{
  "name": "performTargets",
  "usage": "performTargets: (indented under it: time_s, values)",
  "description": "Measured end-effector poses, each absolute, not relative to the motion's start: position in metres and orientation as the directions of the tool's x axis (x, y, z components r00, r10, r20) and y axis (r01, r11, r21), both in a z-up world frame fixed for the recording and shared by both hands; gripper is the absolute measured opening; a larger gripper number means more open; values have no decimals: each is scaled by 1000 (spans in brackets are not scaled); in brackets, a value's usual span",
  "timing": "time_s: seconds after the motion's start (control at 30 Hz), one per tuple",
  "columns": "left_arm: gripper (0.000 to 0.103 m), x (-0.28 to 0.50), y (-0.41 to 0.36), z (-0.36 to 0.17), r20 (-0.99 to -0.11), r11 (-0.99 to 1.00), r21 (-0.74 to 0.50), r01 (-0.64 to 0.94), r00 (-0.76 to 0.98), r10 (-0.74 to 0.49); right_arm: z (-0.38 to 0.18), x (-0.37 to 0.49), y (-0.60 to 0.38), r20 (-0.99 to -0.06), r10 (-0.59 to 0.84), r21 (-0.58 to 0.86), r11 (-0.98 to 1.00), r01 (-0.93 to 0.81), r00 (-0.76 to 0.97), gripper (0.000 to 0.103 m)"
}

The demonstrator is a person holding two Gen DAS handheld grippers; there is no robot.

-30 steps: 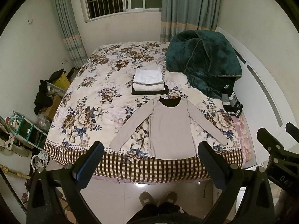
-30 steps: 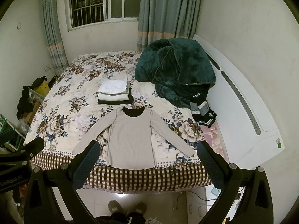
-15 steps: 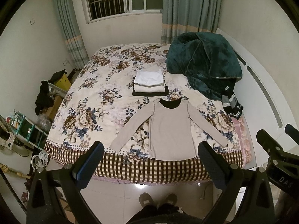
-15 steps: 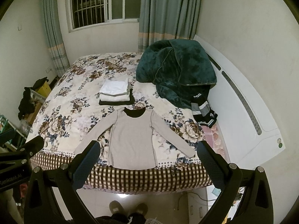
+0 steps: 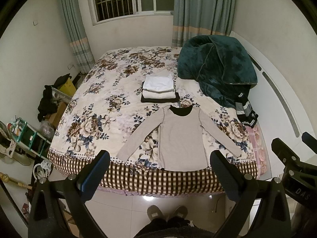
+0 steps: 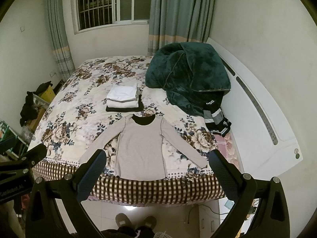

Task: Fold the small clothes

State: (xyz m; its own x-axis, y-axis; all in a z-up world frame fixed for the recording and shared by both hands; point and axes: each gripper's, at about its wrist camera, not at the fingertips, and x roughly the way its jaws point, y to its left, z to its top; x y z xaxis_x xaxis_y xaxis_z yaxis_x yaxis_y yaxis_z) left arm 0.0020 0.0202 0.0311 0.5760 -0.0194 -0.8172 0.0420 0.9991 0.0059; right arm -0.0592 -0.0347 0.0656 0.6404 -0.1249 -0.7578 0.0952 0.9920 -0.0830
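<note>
A beige long-sleeved top (image 5: 182, 138) (image 6: 140, 148) lies flat and unfolded on the floral bedspread (image 5: 103, 119) (image 6: 75, 123), both sleeves spread outward, its hem at the near edge where the checked border (image 5: 158, 180) begins. Just beyond its dark neckline sits a stack of folded clothes (image 5: 159, 90) (image 6: 123, 99), white pieces on a black one. A dark green blanket (image 5: 216, 69) (image 6: 188, 75) is heaped at the far right of the bed, with a black garment with grey stripes (image 5: 245, 111) (image 6: 217, 121) below it. The left gripper (image 5: 159, 170) and the right gripper (image 6: 156, 168) are both held above the floor in front of the bed, jaws spread wide, gripping nothing and touching no cloth. Slippered feet (image 5: 167, 213) (image 6: 135, 221) stand on the tiled floor below
</note>
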Motion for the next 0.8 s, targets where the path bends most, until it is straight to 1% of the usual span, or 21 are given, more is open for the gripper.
performTargets:
  time_s: [0.3, 0.37, 0.47, 0.57, 0.63, 0.73, 0.8]
  values:
    - [103, 9, 17, 25, -822, 999, 0, 47, 569, -27, 59, -58, -31, -772, -116, -65, 992, 105, 625, 103]
    - [103, 12, 17, 20, -817, 999, 18, 38, 577, -7, 52, -52, -33, -786, -118, -53, 991, 124, 606, 103]
    - [103, 35, 17, -2, -807, 998, 62, 28, 589, 34, 29, -37, -51, -807, -144, -33, 979, 199, 573, 103]
    - [103, 65, 14, -36, -804, 995, 94, 33, 592, 56, -15, -18, -89, -832, -179, -3, 948, 318, 526, 103]
    - [103, 85, 8, -62, -819, 992, 116, 41, 569, 72, -51, -3, -122, -849, -216, -2, 914, 405, 482, 103]
    - [103, 124, -6, -108, -849, 988, 146, 41, 518, 103, -114, 19, -181, -884, -244, 9, 844, 536, 399, 103]
    - [103, 152, -20, -143, -871, 988, 151, 44, 479, 112, -168, 34, -228, -914, -235, 21, 785, 619, 330, 103]
